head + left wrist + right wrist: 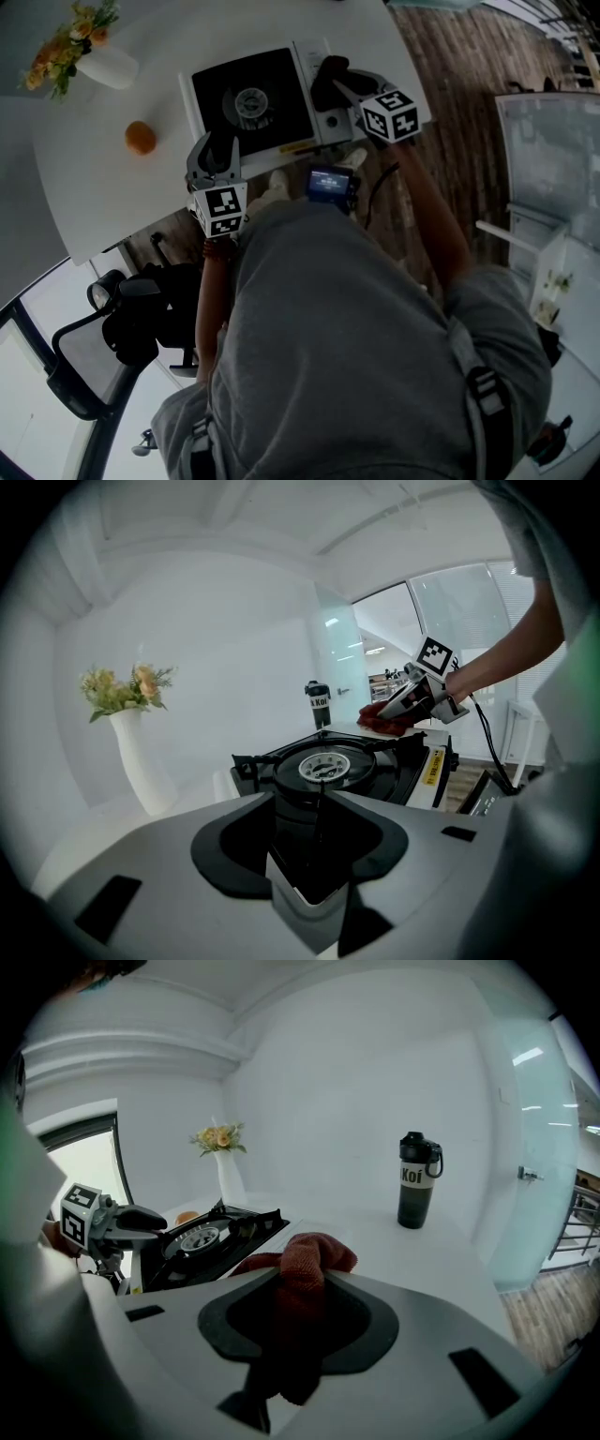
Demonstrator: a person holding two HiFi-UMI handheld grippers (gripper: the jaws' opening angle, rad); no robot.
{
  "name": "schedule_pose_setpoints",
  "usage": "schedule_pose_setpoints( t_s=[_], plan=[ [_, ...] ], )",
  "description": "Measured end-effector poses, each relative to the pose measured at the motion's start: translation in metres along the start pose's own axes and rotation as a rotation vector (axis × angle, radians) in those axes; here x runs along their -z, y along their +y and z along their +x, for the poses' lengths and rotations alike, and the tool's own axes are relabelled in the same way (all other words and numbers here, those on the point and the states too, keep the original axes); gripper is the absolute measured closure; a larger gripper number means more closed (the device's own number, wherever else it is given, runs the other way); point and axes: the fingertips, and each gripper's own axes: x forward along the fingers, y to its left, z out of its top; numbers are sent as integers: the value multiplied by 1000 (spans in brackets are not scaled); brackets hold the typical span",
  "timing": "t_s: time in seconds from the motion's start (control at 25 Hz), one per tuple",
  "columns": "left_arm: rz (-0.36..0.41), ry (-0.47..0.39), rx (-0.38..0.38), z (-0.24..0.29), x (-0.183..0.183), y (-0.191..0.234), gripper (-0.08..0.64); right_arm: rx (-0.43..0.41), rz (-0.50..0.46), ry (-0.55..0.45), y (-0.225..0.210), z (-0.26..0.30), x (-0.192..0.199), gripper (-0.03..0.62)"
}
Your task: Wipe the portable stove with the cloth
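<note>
The portable stove (253, 98) has a black top and a round burner (323, 766), and it stands on the white table (122, 197). My right gripper (332, 82) is shut on a red-brown cloth (305, 1260), which lies bunched on the stove's pale right side. The left gripper view shows that cloth (380, 719) under the right gripper (405, 705). My left gripper (217, 152) is at the stove's near left corner. Its jaws stand apart, and the stove's edge (300, 892) lies between them.
A white vase of flowers (105, 66) and an orange (141, 138) stand left of the stove. A dark bottle (416, 1180) stands beyond it on the table. A black office chair (103, 347) is at the table's near left edge. White shelving (548, 272) stands at the right.
</note>
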Motion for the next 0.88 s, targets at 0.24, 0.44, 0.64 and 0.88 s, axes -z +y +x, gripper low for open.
schedule_pose_setpoints(
  t_s=[0.24,0.44,0.64,0.88],
  plan=[
    [24,-4,-5,0,1,1,380,6,-13,6,9,-11,9,479],
    [31,-4,-9,-1,1,1,380,-2,-22,12,18,-21,19,479],
    [38,-8,-17,0,1,1,380,-8,-44,29,26,-31,25,479],
    [54,-15,-29,-1,2,2,380,-10,-28,22,34,-41,35,477]
  ],
)
